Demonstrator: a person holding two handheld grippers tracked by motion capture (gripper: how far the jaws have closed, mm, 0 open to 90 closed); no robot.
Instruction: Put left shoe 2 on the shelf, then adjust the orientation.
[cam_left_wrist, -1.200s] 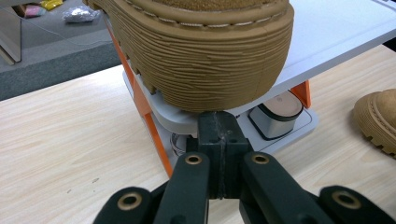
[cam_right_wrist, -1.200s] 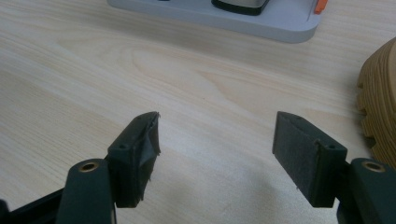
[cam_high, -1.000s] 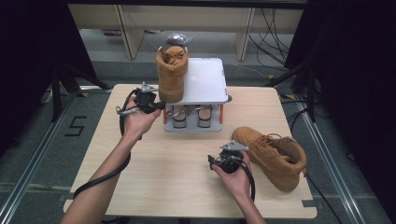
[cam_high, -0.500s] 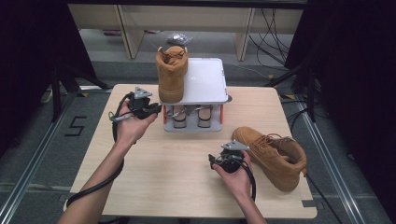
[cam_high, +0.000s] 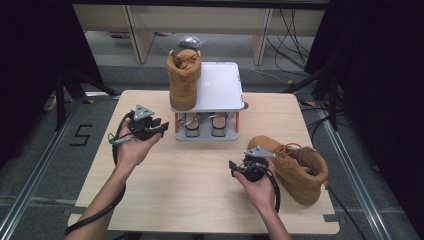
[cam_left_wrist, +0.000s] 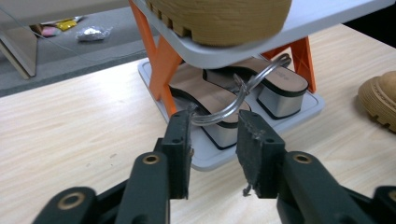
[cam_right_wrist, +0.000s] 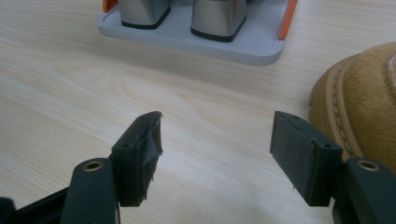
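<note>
A tan boot (cam_high: 184, 80) stands upright on the left of the white top shelf (cam_high: 222, 87) of a small two-level rack. Its sole (cam_left_wrist: 219, 18) shows above the jaws in the left gripper view. My left gripper (cam_high: 161, 128) hovers to the left of the rack. Its jaws have just been opening, and nothing sits between them (cam_left_wrist: 214, 126). Beyond them a pair of silver-heeled sandals (cam_left_wrist: 261, 88) rests on the lower level. A second tan boot (cam_high: 295, 165) lies on the table at the right. My right gripper (cam_high: 236, 167) is open just left of it, empty (cam_right_wrist: 217, 128), with the boot's toe (cam_right_wrist: 359, 107) beside its right jaw.
The rack has orange legs (cam_left_wrist: 161, 56) and a grey base tray (cam_right_wrist: 252, 49) at the table's back centre. The wooden table (cam_high: 190, 195) has bare room in front and to the left. Cables and furniture legs stand on the floor beyond.
My left gripper has pulled away from the boot on the rack, moving left and toward the near edge, and its jaws have opened. The right hand has stayed in place.
</note>
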